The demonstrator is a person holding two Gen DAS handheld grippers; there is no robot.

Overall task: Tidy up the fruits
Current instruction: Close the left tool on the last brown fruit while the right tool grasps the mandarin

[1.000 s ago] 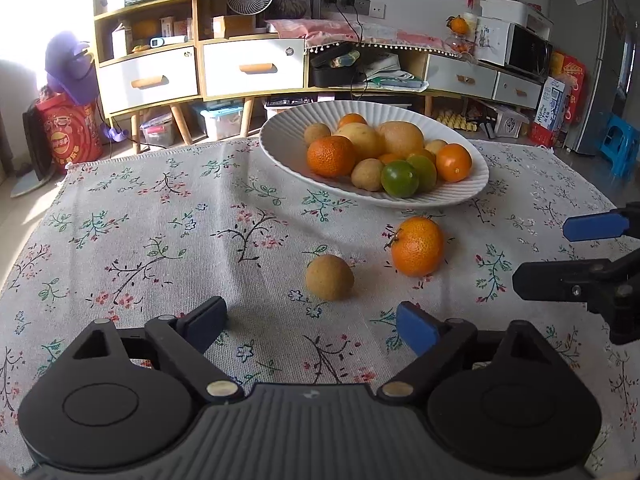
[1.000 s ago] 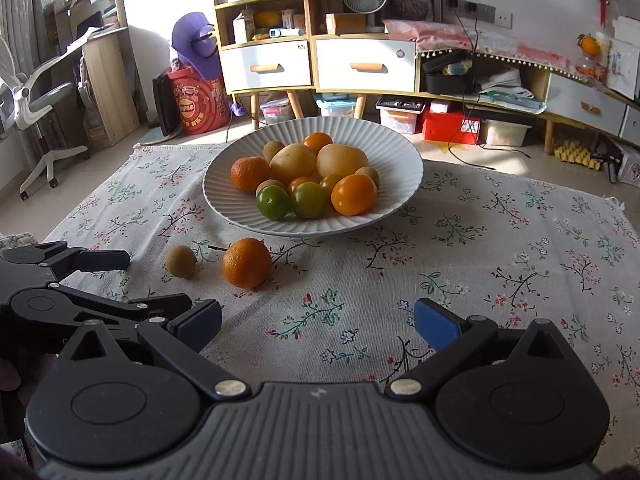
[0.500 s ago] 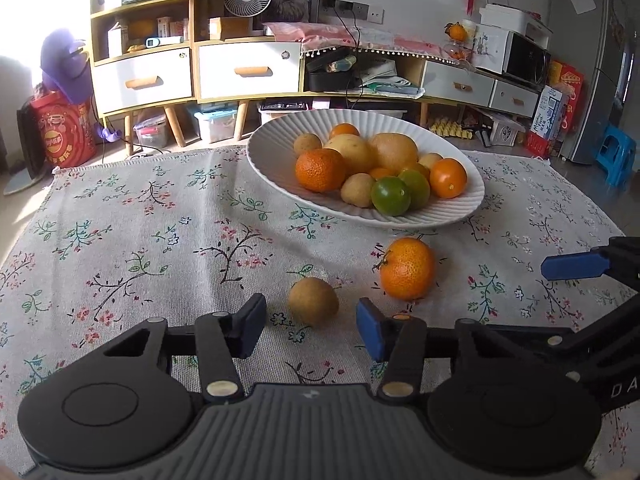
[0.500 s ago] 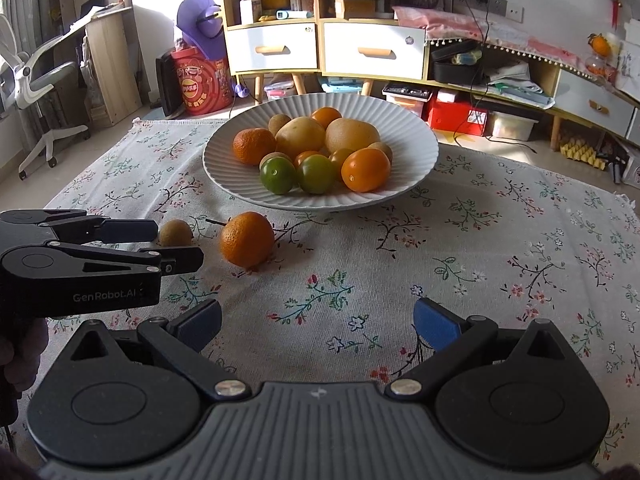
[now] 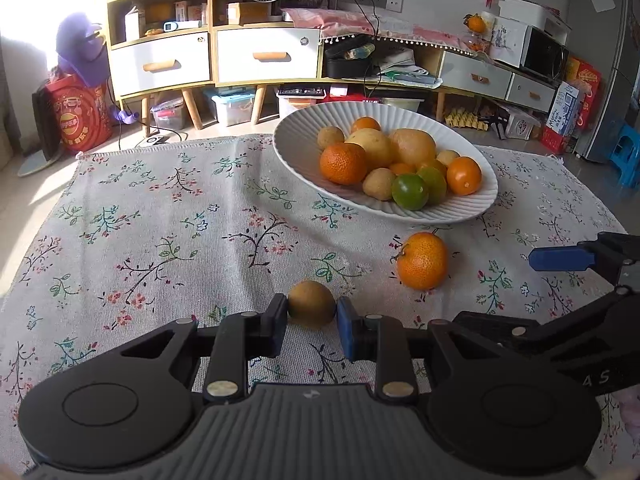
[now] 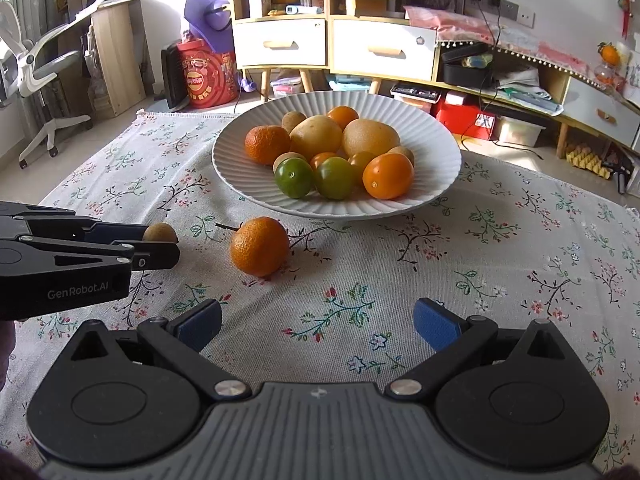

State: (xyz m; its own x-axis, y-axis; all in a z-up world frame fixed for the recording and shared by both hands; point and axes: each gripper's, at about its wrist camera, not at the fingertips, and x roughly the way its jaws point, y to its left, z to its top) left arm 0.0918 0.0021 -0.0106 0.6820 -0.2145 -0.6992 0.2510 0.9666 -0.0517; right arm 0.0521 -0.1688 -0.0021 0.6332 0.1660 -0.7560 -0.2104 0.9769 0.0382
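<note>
A small brown fruit (image 5: 311, 307) lies on the flowered tablecloth (image 5: 160, 220). My left gripper (image 5: 312, 315) is closing on it, with both pads pressed against its sides. In the right wrist view the left gripper (image 6: 160, 247) reaches in from the left around that brown fruit (image 6: 160, 232). A loose orange (image 5: 422, 260) sits just right of it, short of the white ribbed plate (image 5: 304, 136). The plate holds several oranges, green citrus and yellow-brown fruits. My right gripper (image 6: 318, 322) hovers open over bare cloth, nearer than the orange (image 6: 259, 246).
The plate (image 6: 440, 152) stands at the far middle of the table. Behind the table are white drawer cabinets (image 5: 256, 56), storage boxes on the floor, and an office chair (image 6: 36, 76) at the left. My right gripper (image 5: 494, 289) juts in from the right edge.
My left gripper's jaws have gone from wide open to closed on the small brown fruit. It has also drawn closer to the fruit. The right gripper stays open.
</note>
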